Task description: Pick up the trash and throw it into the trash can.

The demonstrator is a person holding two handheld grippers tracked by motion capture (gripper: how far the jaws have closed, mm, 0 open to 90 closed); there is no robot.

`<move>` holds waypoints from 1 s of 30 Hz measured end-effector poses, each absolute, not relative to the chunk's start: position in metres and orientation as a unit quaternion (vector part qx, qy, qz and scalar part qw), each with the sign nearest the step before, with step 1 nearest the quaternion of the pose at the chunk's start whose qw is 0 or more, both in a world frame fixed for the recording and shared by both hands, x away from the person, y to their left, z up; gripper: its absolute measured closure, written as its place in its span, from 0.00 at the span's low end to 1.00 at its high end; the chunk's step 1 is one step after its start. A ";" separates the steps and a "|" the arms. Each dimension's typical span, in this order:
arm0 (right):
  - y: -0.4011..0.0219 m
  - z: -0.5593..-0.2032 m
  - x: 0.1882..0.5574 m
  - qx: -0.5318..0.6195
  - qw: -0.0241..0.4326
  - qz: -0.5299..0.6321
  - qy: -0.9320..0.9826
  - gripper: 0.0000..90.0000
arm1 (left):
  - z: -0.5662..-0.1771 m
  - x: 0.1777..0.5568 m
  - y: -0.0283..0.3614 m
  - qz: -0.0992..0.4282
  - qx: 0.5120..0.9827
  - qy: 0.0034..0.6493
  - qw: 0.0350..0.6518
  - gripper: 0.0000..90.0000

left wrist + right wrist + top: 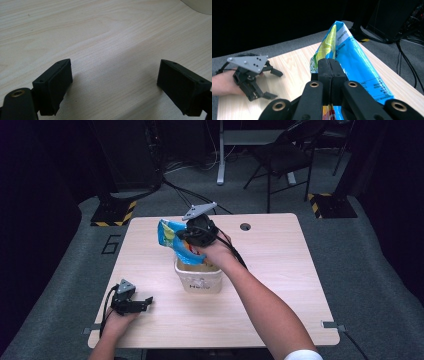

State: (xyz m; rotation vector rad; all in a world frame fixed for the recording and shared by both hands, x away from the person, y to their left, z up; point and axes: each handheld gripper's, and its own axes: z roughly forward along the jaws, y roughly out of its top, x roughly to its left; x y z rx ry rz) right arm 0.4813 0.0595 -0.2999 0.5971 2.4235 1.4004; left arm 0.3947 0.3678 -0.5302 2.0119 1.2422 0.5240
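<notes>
A blue and yellow snack bag [169, 235] hangs tilted over a white tub [199, 281] in the middle of the table, its lower end at the tub's mouth. My right gripper [182, 238] is shut on the bag's edge from the right. In the right gripper view the two black jaws [329, 66] are pressed together on the bag [357, 60]. My left gripper [146, 302] rests on the table at the front left, open, with bare wood between its jaws [115, 85]. It also appears in the right gripper view as the left gripper [274, 84], held by a hand.
The light wooden table [280, 270] has a cable hole [245, 226] near its far edge. A rim of the white tub [200, 6] shows at the top right of the left gripper view. A folding chair [285, 155] and a desk leg stand on the floor beyond.
</notes>
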 end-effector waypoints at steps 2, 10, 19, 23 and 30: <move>0.064 -0.299 0.483 0.204 0.136 0.489 0.837 0.99 | -0.530 0.395 0.368 0.201 0.779 0.479 0.350 0.14; 0.075 -0.309 0.481 0.191 0.143 0.480 0.844 0.99 | -0.530 0.395 0.369 0.202 0.779 0.478 0.352 0.14; 0.064 -0.326 0.486 0.199 0.139 0.473 0.847 0.85 | -0.530 0.395 0.368 0.202 0.781 0.478 0.349 0.14; 0.058 -0.334 0.488 0.205 0.133 0.450 0.859 0.81 | -0.530 0.395 0.369 0.202 0.781 0.477 0.349 0.14; 0.040 -0.344 0.488 0.227 0.137 0.420 0.868 0.81 | -0.530 0.395 0.369 0.202 0.781 0.477 0.349 0.14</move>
